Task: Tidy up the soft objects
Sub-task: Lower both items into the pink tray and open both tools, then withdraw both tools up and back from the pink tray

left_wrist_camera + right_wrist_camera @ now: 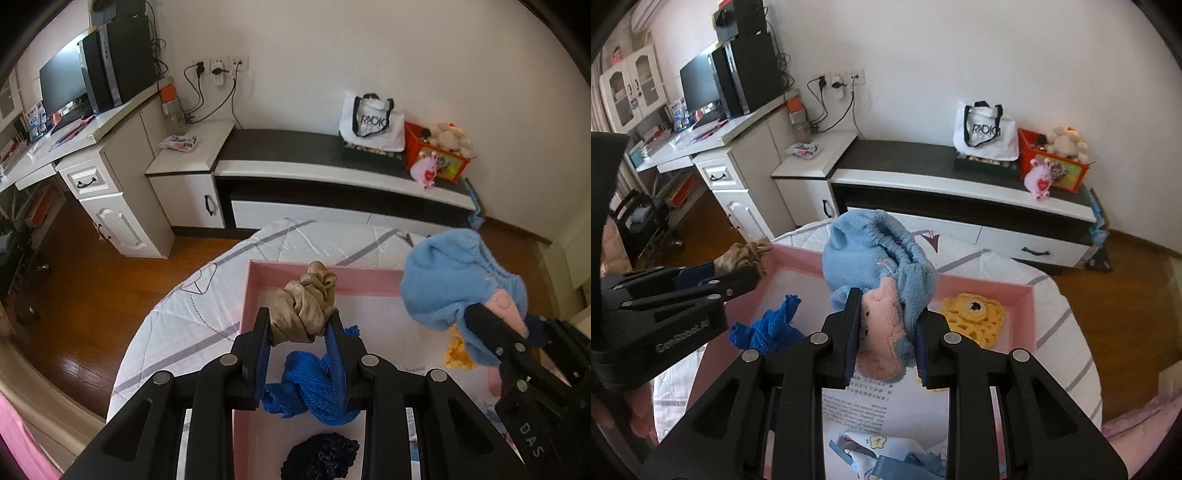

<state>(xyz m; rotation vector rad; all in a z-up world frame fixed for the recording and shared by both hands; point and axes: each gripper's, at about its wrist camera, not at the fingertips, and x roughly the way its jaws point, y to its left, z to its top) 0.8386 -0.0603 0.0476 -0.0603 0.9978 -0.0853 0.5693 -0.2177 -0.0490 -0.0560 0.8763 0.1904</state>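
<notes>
My left gripper [300,322] is shut on a tan satin scrunchie [306,302] and holds it above the pink tray [258,269]; it also shows in the right wrist view [748,254]. My right gripper [886,314] is shut on a light blue and pink plush piece [875,258], held above the tray [1023,291]; the plush also shows in the left wrist view [454,277]. In the tray lie a blue knitted cloth [314,387], a dark knitted scrunchie [321,458] and a yellow crocheted piece [975,314].
The tray sits on a white bed cover [184,314] with grey stripes. Beyond is a wooden floor [92,277], a low black and white cabinet [332,173] with a white bag [373,122] and a toy box [436,151], and a desk [92,147] at the left. A printed sheet [864,402] lies under my right gripper.
</notes>
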